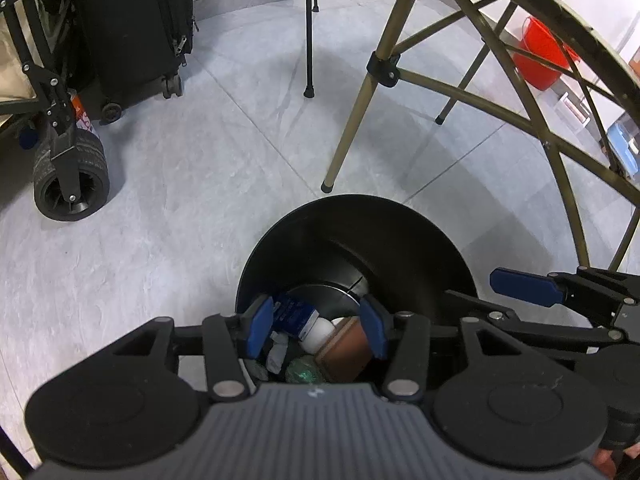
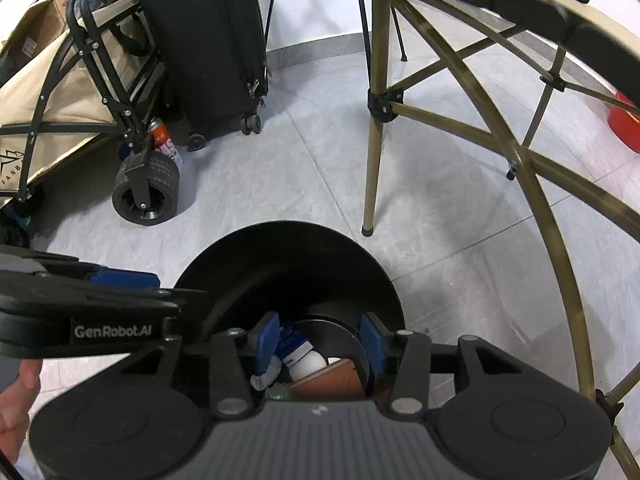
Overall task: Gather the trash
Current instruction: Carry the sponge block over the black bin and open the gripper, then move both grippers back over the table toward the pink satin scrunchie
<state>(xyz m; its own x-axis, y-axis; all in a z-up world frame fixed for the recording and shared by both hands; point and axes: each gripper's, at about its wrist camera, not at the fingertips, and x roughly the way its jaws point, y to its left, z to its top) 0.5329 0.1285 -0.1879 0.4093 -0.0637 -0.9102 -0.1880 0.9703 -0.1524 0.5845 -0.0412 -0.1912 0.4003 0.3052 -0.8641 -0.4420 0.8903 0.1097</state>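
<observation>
Both tools hovering over black bin [image 1: 356,236], pointing down into it, jaws released, gripping nothing.

Left tool [image 1: 318,330] and right tool [image 2: 320,346] sitting side by side above bin mouth, pads parted, nothing pressing between them. Lying at bin bottom, below and between pads: blue-and-white bottle [image 1: 304,322], brown box [image 1: 344,350], crumpled grey wrapper [image 1: 278,354], something green [image 1: 302,372], too blurred to identify. Bin standing on grey tiled floor [image 1: 180,184], near brass-coloured folding desk leg [image 1: 350,132]. Black suitcase [image 2: 208,40], wagon wheel [image 2: 146,188] and spray can [image 2: 164,140] sitting well apart at left, red bucket [image 1: 540,56] far right. Bin's near rim hiding behind tool bodies.
</observation>
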